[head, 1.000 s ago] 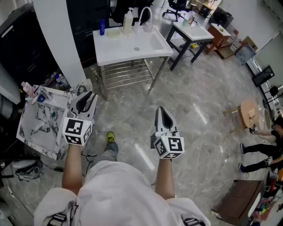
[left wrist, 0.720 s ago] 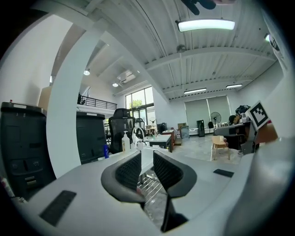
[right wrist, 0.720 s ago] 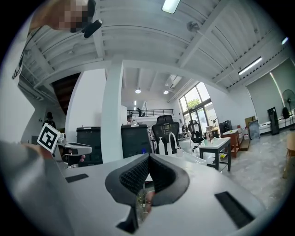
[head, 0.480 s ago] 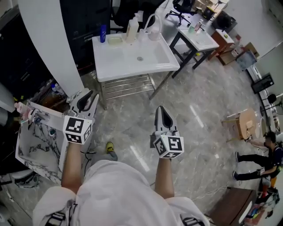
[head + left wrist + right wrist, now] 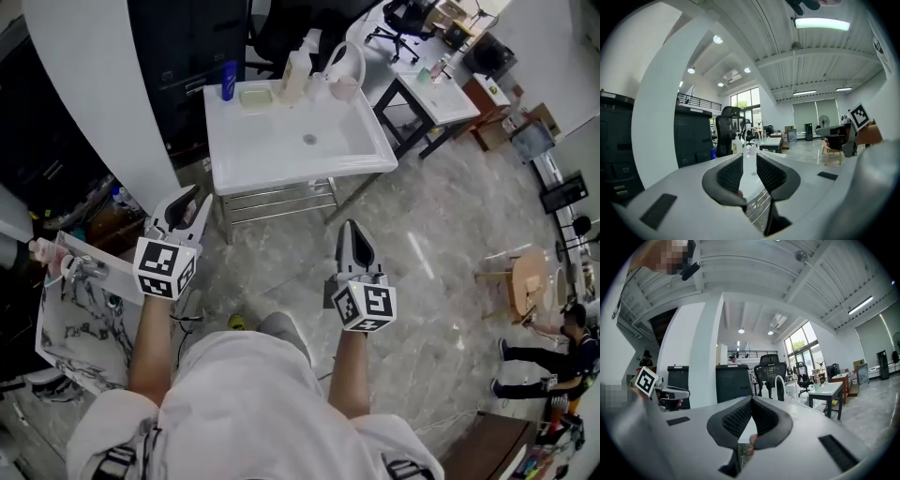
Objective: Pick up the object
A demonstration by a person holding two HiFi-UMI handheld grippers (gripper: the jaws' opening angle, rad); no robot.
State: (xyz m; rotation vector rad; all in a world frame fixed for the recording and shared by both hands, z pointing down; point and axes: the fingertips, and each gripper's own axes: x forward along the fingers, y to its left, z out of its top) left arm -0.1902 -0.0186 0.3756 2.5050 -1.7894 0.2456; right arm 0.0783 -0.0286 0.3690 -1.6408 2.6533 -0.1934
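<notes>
The task's object cannot be told apart. Ahead stands a white sink table (image 5: 281,141) carrying a blue bottle (image 5: 228,80), a white pump bottle (image 5: 295,64), a pale soap dish (image 5: 253,96) and a curved white faucet (image 5: 339,58). My left gripper (image 5: 190,202) hangs in the air short of the table's left corner, open by a narrow gap with nothing in it (image 5: 750,164). My right gripper (image 5: 349,227) is shut and empty, its tips meeting (image 5: 751,400), over the floor in front of the table.
A white pillar (image 5: 94,103) and black cabinets (image 5: 187,47) stand at the left. A marble-patterned table (image 5: 80,323) with small items is by my left arm. A desk (image 5: 441,89), a wooden chair (image 5: 525,277) and a seated person (image 5: 553,352) are at the right.
The sink table has drawn nearer and lower in the head view as the person walks toward it. Both grippers keep the same pose and jaw states.
</notes>
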